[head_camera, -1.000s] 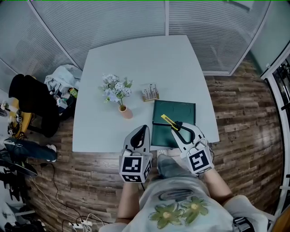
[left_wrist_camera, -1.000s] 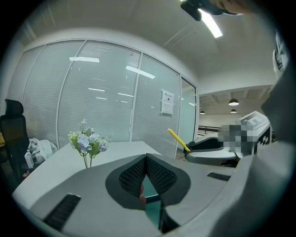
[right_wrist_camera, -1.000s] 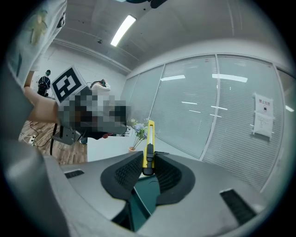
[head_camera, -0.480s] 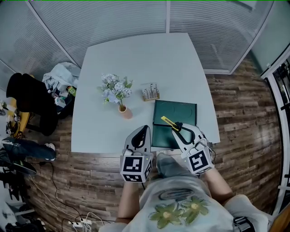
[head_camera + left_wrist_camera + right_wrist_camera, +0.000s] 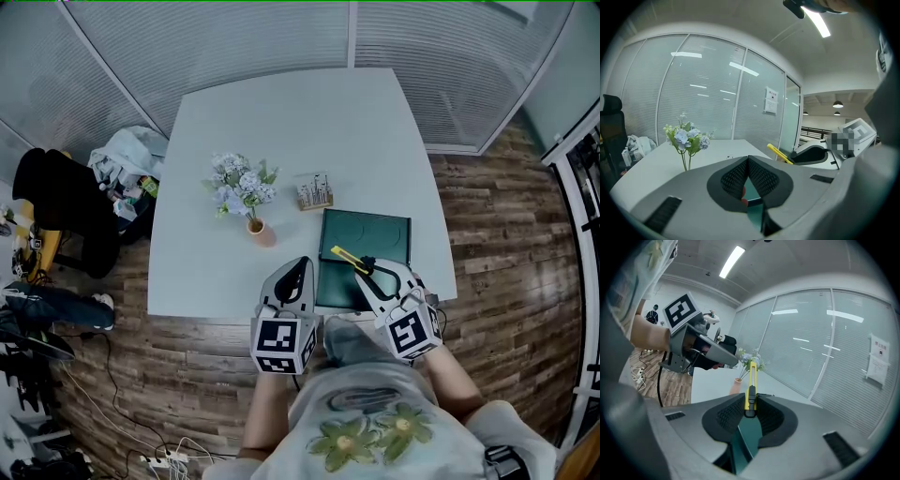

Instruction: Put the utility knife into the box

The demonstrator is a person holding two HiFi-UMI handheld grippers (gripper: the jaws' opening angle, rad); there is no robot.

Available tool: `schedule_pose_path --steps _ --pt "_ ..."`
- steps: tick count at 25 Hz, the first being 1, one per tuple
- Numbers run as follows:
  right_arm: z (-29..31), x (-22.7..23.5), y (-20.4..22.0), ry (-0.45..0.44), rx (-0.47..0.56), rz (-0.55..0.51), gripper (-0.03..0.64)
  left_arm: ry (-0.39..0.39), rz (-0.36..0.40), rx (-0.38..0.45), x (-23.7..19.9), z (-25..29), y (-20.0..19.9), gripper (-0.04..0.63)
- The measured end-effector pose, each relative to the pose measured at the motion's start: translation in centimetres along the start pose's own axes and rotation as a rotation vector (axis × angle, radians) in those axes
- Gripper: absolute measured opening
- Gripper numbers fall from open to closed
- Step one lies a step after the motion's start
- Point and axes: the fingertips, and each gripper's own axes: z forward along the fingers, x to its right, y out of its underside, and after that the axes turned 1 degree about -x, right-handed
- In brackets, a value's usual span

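Yellow utility knife (image 5: 345, 255) stays pinched in the right tongs (image 5: 367, 265), barely shifted over the last second. It pokes ahead of them above the flat dark-green box's (image 5: 386, 234) near edge, so lowering and release remain. Left tongs (image 5: 297, 269), pressed together and empty, wait alongside.

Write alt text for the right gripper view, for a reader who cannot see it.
The right claw grips a yellow utility knife that points away from the camera, above the dark green box seen through the gap below. Beyond are a white table, a vase of flowers and the left claw.
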Motion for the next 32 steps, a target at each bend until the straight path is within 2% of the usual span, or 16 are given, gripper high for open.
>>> schedule_pose_path --steps 10,17,32 --pt "0.5 -0.7 1.5 -0.039 -0.053 -0.045 0.081 0.011 0.005 -0.022 0.1 0.7 0.7 -0.006" --pt "0.9 -1.6 2.6 -0.092 -0.084 -0.035 0.081 0.021 0.008 -0.033 0.3 1.2 1.1 -0.006" --pt "1.6 -2.5 4.6 -0.148 -0.133 -0.036 0.081 0.021 0.006 -0.053 -0.3 1.9 1.9 -0.005"
